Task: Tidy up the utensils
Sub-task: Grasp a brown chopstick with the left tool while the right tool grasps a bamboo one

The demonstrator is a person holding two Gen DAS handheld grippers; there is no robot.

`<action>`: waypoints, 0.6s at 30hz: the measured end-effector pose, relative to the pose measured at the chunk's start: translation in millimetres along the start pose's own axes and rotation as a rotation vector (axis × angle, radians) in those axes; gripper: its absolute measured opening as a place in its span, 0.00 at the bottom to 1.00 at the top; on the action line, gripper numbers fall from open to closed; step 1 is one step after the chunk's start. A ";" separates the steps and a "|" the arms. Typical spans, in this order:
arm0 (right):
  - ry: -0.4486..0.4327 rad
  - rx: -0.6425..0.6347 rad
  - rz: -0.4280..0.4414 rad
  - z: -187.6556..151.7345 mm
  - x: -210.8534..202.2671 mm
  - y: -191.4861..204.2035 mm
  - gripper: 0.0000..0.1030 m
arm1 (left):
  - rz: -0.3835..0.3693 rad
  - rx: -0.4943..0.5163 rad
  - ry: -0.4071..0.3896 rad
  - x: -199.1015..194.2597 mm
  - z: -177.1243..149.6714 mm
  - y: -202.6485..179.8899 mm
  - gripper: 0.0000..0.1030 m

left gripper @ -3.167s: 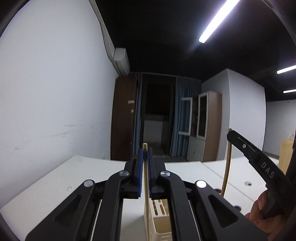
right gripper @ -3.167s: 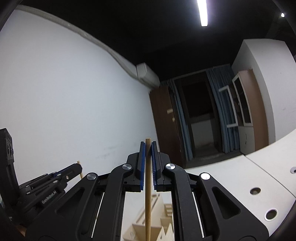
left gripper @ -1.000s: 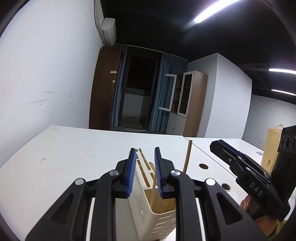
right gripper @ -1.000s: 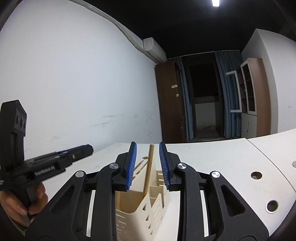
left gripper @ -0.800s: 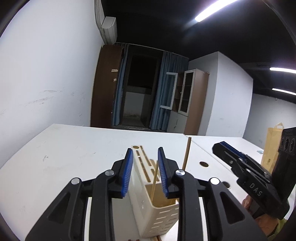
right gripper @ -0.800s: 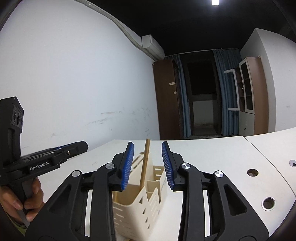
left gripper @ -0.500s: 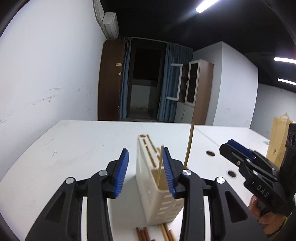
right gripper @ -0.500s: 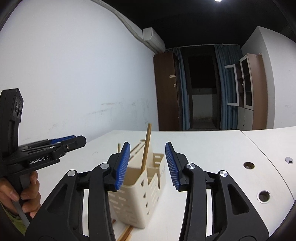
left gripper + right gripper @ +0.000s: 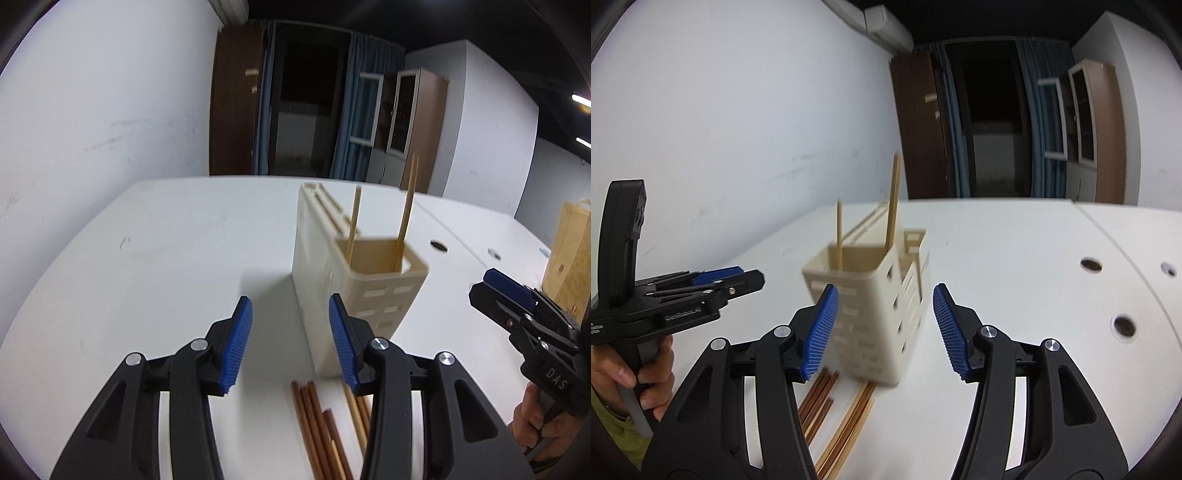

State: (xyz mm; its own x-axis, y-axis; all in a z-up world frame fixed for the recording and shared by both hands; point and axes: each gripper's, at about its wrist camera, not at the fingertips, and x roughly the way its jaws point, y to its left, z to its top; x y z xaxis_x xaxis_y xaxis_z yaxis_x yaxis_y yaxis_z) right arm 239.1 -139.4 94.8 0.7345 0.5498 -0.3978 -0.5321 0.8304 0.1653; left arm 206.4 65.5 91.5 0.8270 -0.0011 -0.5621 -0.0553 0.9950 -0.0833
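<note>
A cream slotted utensil holder [image 9: 354,291] [image 9: 875,314] stands on the white table. Two light wooden chopsticks [image 9: 404,212] [image 9: 892,201] stand upright in its near compartment. Several more chopsticks, reddish-brown [image 9: 317,432] [image 9: 818,402] and light ones [image 9: 849,428], lie flat on the table in front of the holder. My left gripper [image 9: 288,345] is open and empty, just in front of the holder; it also shows in the right wrist view [image 9: 731,275]. My right gripper [image 9: 884,330] is open and empty, around the holder's near end without touching; it also shows in the left wrist view [image 9: 502,286].
The white table [image 9: 147,258] runs back to a white wall on the left. Cable holes [image 9: 1123,326] are in the table to the right. A brown paper bag [image 9: 569,254] stands at the far right. A dark doorway and cabinets are behind.
Both grippers let go of their chopsticks, which now stand in the holder. Both have opened wider, drawn back and tilted down, so the chopsticks lying on the table show.
</note>
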 end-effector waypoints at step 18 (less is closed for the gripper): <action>0.348 0.002 -0.051 -62.7 64.1 11.0 0.52 | 0.045 0.049 0.228 53.4 -47.6 7.0 0.41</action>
State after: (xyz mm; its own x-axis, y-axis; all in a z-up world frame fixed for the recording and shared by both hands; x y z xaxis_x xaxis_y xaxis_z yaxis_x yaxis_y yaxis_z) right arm 253.9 -100.7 14.5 0.5720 0.4443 -0.6895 -0.4977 0.8562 0.1388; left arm 223.6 67.6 21.8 0.6759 0.0265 -0.7365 -0.0572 0.9982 -0.0166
